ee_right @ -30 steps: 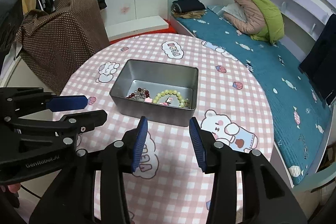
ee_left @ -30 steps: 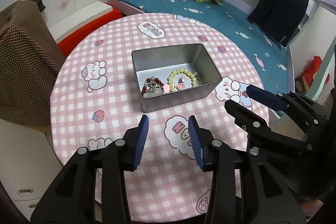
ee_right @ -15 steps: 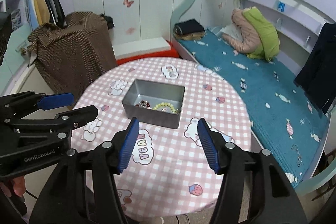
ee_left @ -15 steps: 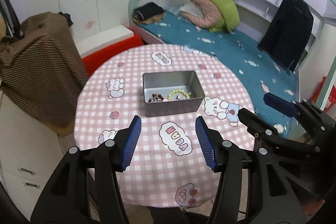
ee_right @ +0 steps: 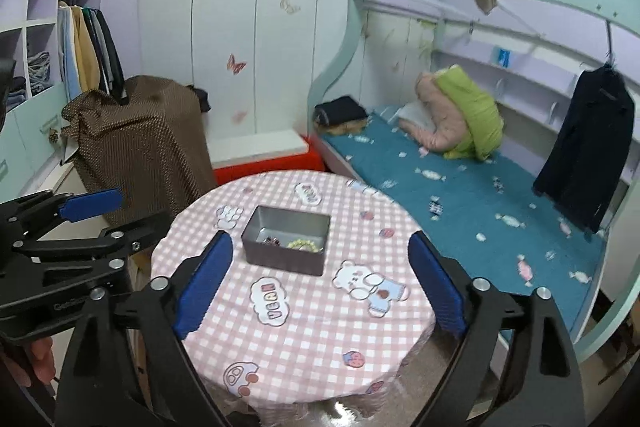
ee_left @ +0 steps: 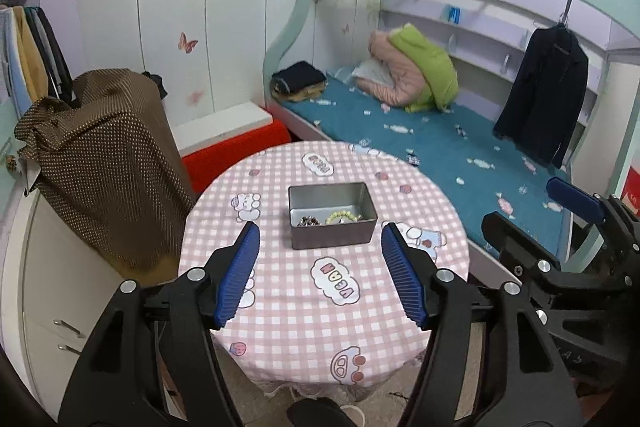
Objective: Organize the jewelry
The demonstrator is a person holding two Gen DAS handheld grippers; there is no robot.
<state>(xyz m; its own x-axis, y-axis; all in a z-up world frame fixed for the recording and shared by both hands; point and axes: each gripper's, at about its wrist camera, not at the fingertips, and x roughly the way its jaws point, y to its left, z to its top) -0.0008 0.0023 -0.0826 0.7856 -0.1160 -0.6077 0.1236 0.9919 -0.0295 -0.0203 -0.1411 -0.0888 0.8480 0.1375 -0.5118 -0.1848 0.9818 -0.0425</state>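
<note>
A grey metal tin (ee_left: 332, 215) stands in the middle of the round pink checked table (ee_left: 288, 307); it also shows in the right wrist view (ee_right: 286, 241). Inside lie a pale green bead bracelet (ee_left: 343, 215) and a dark red bead bracelet (ee_left: 307, 221). My left gripper (ee_left: 320, 271) is open and empty, held well back from the table's near edge. My right gripper (ee_right: 320, 281) is open wide and empty, also far back. Each gripper shows in the other's view: the right (ee_left: 560, 223) and the left (ee_right: 96, 219).
A bunk bed with a teal mattress (ee_left: 440, 143) stands behind and right of the table. A brown dotted cloth covers something (ee_left: 100, 155) on the left. A red and white bench (ee_left: 232, 139) sits against the wardrobe wall. A dark coat (ee_left: 548, 95) hangs at the right.
Both grippers have pulled far back and up from the tin, so the whole table and room show. Both jaws have opened wider. The tin and its bracelets have not moved.
</note>
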